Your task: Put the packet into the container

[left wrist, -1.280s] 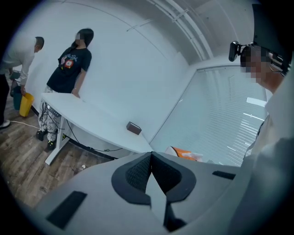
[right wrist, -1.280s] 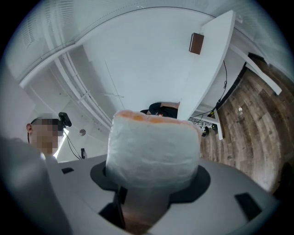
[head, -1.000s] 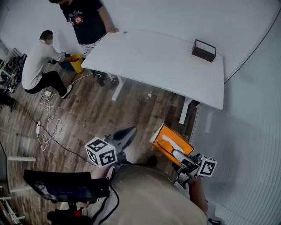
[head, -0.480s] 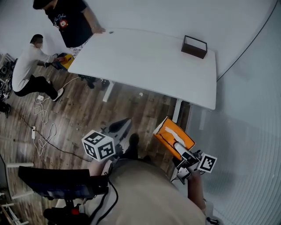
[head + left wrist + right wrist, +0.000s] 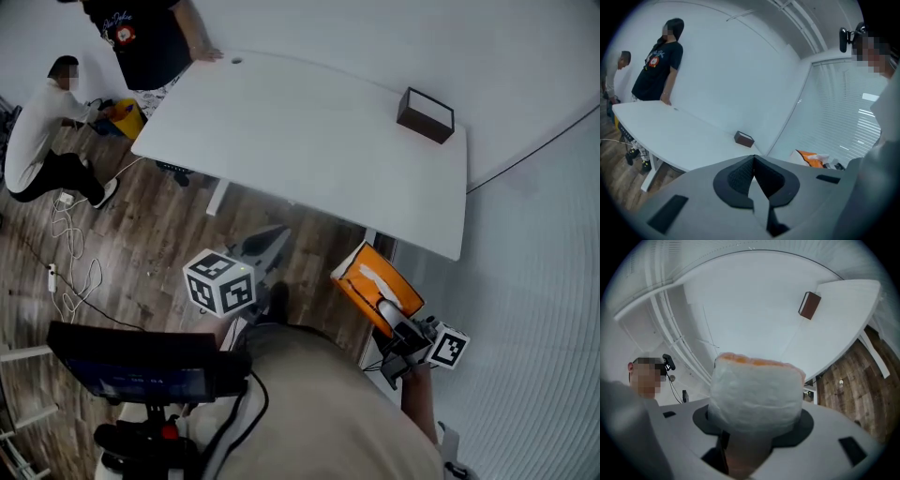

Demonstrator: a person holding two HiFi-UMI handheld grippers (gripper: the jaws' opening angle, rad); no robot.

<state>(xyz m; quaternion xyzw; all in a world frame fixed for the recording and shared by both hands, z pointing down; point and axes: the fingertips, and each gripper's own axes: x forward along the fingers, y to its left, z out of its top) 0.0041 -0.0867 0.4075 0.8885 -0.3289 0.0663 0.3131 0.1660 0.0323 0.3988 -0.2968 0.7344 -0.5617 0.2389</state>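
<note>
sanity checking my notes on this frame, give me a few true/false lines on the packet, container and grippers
1. The right gripper holds the orange packet. True.
2. The packet lies in the container. False: it is in the gripper, away from the container.
3. The left gripper is shut and empty. True.
4. The container stands on the floor. False: it stands on the white table.
5. Nobody else is present. False: a standing person and a crouching person are there.

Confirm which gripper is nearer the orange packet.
Right. The right gripper is clamped on the orange packet. The left gripper is off to the packet's left, jaws together, not touching it.
</note>
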